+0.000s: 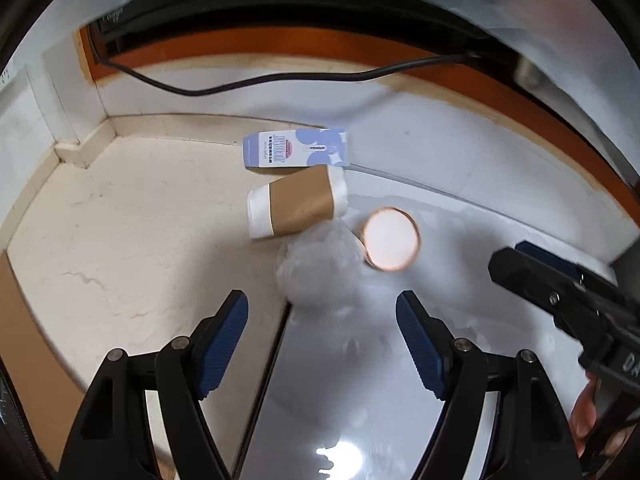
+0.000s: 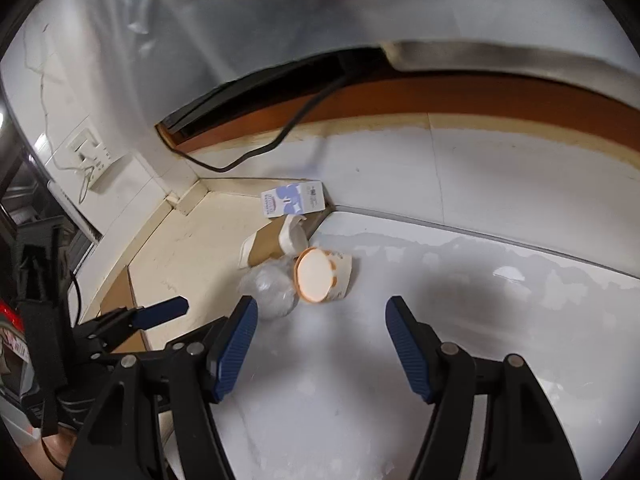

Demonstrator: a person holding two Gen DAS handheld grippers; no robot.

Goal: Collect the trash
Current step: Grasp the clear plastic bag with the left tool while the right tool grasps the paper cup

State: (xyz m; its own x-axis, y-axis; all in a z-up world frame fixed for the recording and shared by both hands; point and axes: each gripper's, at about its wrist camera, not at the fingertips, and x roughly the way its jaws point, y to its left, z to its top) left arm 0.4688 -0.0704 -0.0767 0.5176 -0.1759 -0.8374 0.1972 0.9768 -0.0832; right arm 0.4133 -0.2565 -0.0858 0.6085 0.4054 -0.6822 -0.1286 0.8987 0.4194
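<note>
1. Trash is sitting in a little pile on the floor [image 1: 100, 240], tucked near the corner where the wall [image 1: 440, 148] meets it: a carton [image 1: 296, 148], a brown cup [image 1: 298, 206] on its side, a small cup [image 1: 392, 239] with its mouth facing the cameras, and a wad of clear plastic [image 1: 320, 268].
2. The carton is lying right against the wall, the brown cup is touching it, and the plastic is sitting against both cups. Looks dumped there rather than placed.
3. The left gripper [image 1: 322, 342] is hovering with its tongs spread and nothing between them, lining up on the plastic, which is nearest.
4. The right gripper [image 2: 322, 346] is also spread and empty, aiming at the small cup just ahead.
5. Both are tilting down at the pile, so I'm guessing each is going for its own piece.
6. A black cable [image 1: 280, 80] is running along the wall behind; it's a bit blurry, so I can't tell where it's going.
</note>
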